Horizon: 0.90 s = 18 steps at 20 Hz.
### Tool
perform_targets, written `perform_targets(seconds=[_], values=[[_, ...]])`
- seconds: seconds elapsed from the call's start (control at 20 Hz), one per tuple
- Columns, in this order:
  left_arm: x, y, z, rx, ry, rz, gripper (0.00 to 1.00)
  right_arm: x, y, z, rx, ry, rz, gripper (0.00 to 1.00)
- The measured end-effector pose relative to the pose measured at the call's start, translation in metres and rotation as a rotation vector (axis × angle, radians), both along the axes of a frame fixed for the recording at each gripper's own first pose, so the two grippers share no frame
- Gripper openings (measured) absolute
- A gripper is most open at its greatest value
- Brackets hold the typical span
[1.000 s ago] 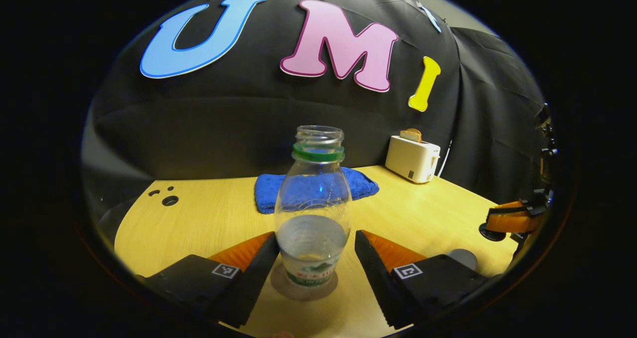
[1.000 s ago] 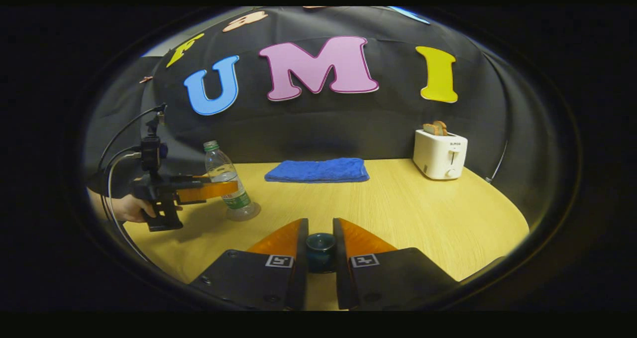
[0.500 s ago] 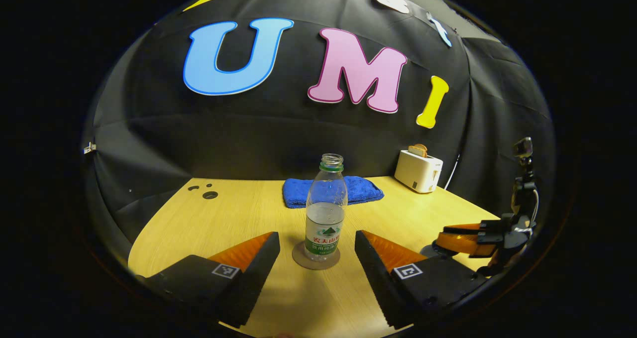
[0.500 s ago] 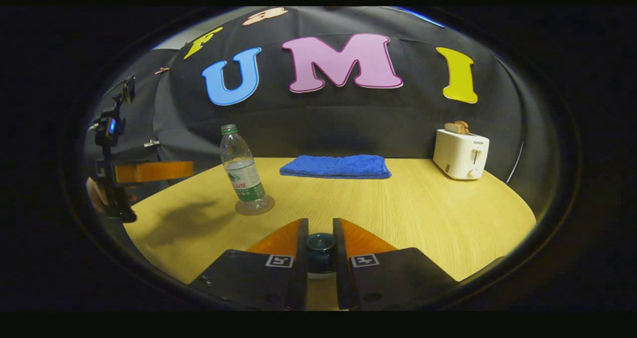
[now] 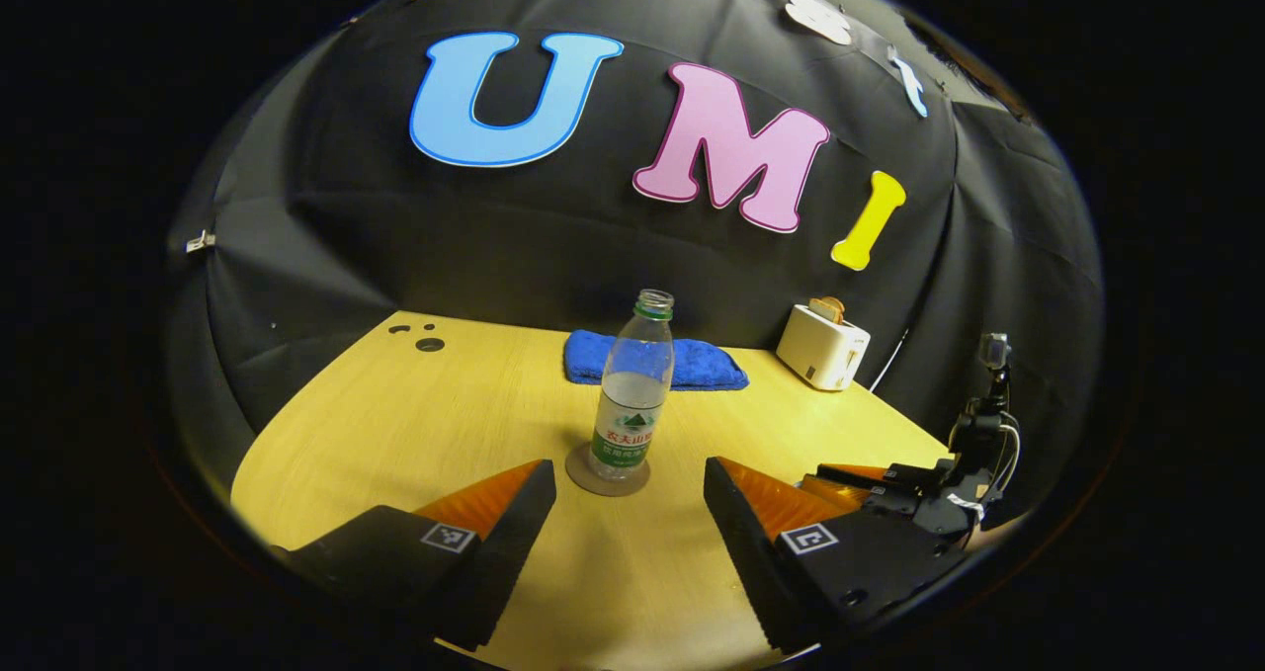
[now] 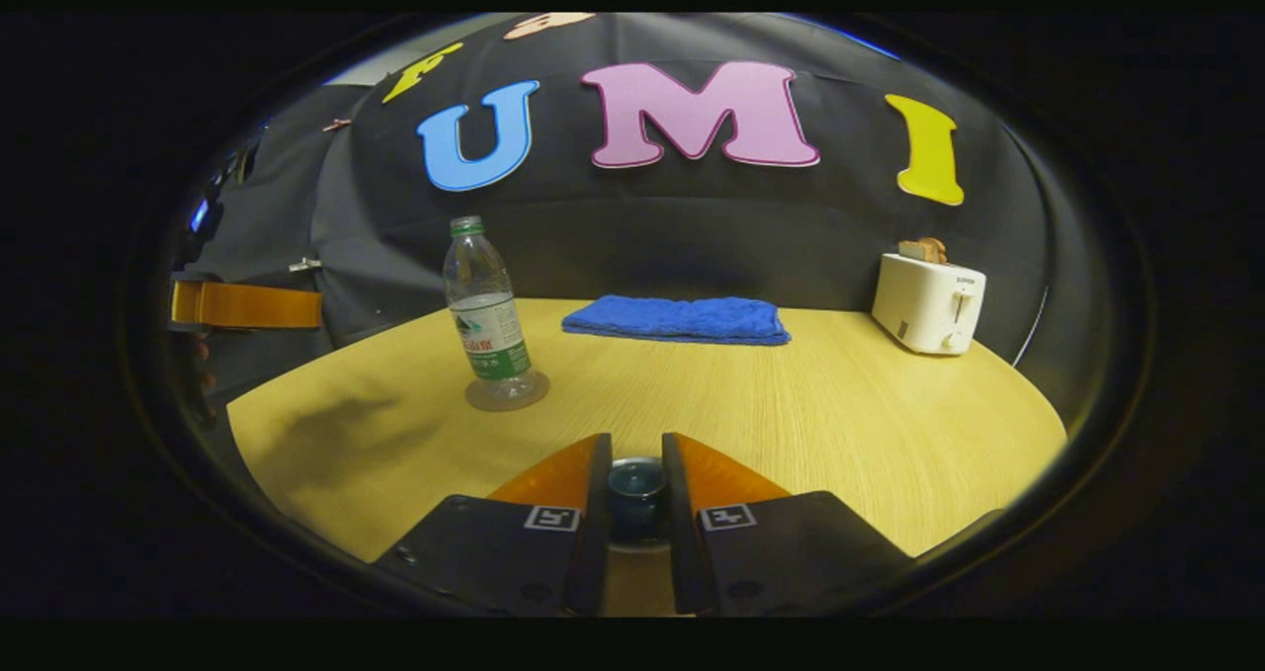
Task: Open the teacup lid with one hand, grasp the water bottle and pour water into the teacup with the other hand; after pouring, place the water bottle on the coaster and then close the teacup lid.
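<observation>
right up close in the right gripper view, the right gripper (image 6: 635, 498) has its fingers drawn narrow on the knob of the teacup lid (image 6: 635, 483), one finger pressing each side, low over the wooden table (image 6: 840, 424). in the left gripper view, the left gripper (image 5: 630, 533) sits wide apart with nothing between its fingers, well back from the bottle. a little farther out, the water bottle (image 5: 632, 394) stands upright on the round coaster (image 5: 607, 479), cap off, partly full of water. off at that view's right edge you catch the right gripper and its rig. beyond the bottle, a folded blue towel (image 5: 654, 363) lies near the back of the table, and to its right a white toaster (image 5: 822, 348) holds a slice of bread.
</observation>
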<state>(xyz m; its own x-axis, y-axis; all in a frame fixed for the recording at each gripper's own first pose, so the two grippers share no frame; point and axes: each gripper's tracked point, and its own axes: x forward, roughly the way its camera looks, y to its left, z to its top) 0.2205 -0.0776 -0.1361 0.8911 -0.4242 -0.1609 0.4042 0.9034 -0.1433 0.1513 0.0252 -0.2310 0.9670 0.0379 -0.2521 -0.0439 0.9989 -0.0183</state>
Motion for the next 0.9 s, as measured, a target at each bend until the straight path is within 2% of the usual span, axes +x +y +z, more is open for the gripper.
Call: perform_targets(seconds=[0.05, 0.1, 0.2, 0.25, 0.4, 0.45, 0.5, 0.75, 0.9], values=[[-0.002, -0.001, -0.001, -0.002, 0.007, -0.004, 0.96, 0.000, 0.000, -0.002, 0.000, 0.006, 0.000, 0.25], [-0.004, -0.001, -0.002, -0.003, 0.011, -0.004, 0.96, -0.002, 0.000, -0.003, 0.001, 0.011, 0.001, 0.27], [-0.006, -0.002, -0.001, -0.002, 0.007, 0.000, 0.96, -0.003, 0.001, 0.001, -0.003, 0.003, 0.001, 0.33], [-0.005, -0.002, 0.001, 0.011, -0.005, 0.009, 0.96, -0.003, 0.002, 0.005, -0.001, -0.005, 0.005, 0.40], [-0.006, 0.002, 0.014, 0.039, -0.042, 0.045, 0.96, -0.008, -0.001, 0.025, 0.003, -0.017, 0.003, 0.82], [-0.008, 0.001, 0.022, 0.042, -0.053, 0.056, 0.92, -0.013, -0.004, 0.039, 0.003, -0.027, -0.004, 0.96], [-0.010, -0.002, 0.030, 0.043, -0.063, 0.066, 0.96, -0.016, -0.008, 0.053, 0.002, -0.039, -0.015, 0.98], [-0.044, -0.012, 0.094, 0.065, -0.113, 0.154, 0.96, -0.046, -0.034, 0.148, -0.014, -0.103, -0.085, 0.98], [-0.061, -0.007, 0.123, 0.075, -0.128, 0.246, 0.96, -0.064, -0.035, 0.187, -0.024, -0.106, -0.063, 0.98]])
